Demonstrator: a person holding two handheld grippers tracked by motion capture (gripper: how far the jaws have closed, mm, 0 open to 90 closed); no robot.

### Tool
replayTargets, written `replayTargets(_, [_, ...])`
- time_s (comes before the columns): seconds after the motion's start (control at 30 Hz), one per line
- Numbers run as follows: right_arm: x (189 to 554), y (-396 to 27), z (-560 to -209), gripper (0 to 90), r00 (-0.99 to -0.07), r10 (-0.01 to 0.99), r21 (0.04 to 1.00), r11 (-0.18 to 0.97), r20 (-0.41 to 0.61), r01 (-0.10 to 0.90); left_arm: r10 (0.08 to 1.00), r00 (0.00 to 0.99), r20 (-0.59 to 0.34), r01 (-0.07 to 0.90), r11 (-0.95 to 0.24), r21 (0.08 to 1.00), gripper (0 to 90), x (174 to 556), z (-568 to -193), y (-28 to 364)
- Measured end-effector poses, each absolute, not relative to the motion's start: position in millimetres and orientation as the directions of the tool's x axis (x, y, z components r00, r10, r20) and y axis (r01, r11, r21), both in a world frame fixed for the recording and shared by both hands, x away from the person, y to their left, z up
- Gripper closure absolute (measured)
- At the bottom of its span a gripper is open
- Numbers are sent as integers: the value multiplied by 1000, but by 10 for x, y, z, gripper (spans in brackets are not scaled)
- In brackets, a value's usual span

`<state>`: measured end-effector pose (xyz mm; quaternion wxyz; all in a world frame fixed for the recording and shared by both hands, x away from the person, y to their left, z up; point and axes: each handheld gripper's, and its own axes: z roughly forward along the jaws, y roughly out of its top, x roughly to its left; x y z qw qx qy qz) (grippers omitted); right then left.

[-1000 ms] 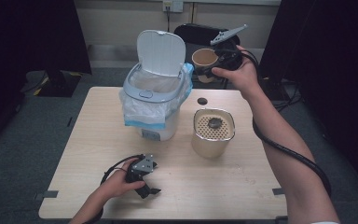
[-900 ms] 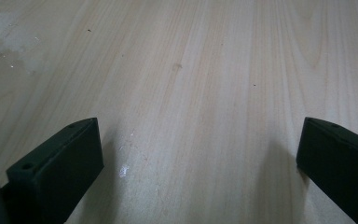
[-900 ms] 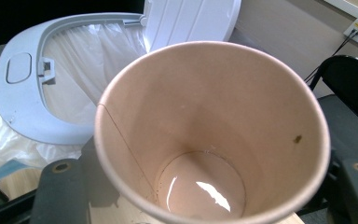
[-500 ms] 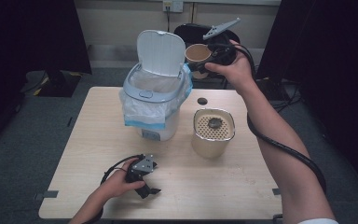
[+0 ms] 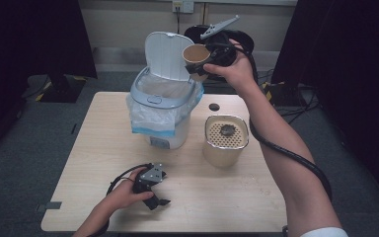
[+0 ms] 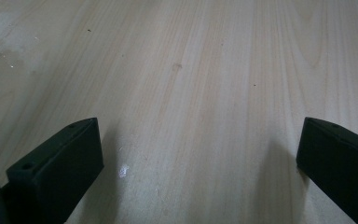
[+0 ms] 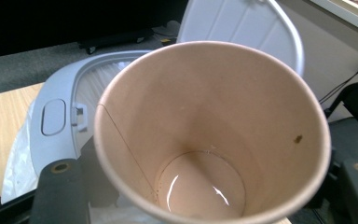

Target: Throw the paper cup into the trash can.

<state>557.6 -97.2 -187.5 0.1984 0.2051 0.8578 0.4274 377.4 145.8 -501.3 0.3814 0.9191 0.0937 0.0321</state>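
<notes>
Brown paper, one cup (image 5: pixel 196 56): my right gripper (image 5: pixel 205 63) has its jaws clamped on the cup's sides and holds it tipped in the air above the desk's far edge, mouth turned toward the single white bin (image 5: pixel 164 111). In the right gripper view I see the cup's inside (image 7: pixel 200 140), a little liquid shining at the bottom. I count one raised bin lid (image 5: pixel 167 55), standing just behind the cup. One beige container with a perforated top (image 5: pixel 226 139) stands right of the bin, one small dark cap (image 5: pixel 214 106) beyond it. My left gripper (image 5: pixel 159 200) rests near the desk's (image 5: pixel 237 197) near edge, jaws apart, nothing between them.
</notes>
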Motion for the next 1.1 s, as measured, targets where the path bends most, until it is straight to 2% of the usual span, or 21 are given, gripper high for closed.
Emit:
replayTargets(0.73, [5656,-516,-2043,274,-864,484,818,547,-138,175,196,980,-11,146,-691,708,0,3774,-5012,1458])
replayTargets(1.1, [5737,-365,-2241,271,-876,471,815,546,-107,194,196,981,-11,146,-691,708,0,3774,-5012,1458])
